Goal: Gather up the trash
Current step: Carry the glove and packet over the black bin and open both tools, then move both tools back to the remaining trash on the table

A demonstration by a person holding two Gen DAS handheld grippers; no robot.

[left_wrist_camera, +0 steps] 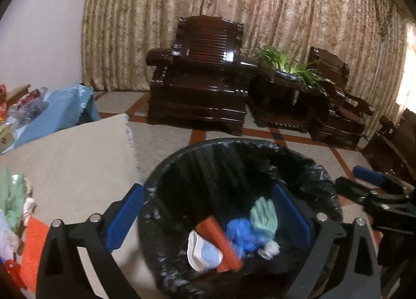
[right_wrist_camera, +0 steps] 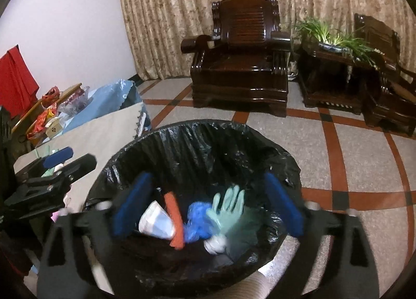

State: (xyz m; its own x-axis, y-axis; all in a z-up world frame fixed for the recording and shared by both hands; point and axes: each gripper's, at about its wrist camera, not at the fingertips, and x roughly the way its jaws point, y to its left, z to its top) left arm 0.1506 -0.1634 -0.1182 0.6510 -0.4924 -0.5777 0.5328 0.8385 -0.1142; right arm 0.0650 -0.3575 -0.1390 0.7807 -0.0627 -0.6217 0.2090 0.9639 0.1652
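No legible writing on bin trash

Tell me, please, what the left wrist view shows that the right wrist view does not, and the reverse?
Only the left wrist view shows the orange cloth on the table's near edge and the right gripper from the side. Only the right wrist view shows the red cloth against the wall and the left gripper from the side. Both show the lined bin holding a green glove, blue bag and paper cup, plus the wooden armchair.
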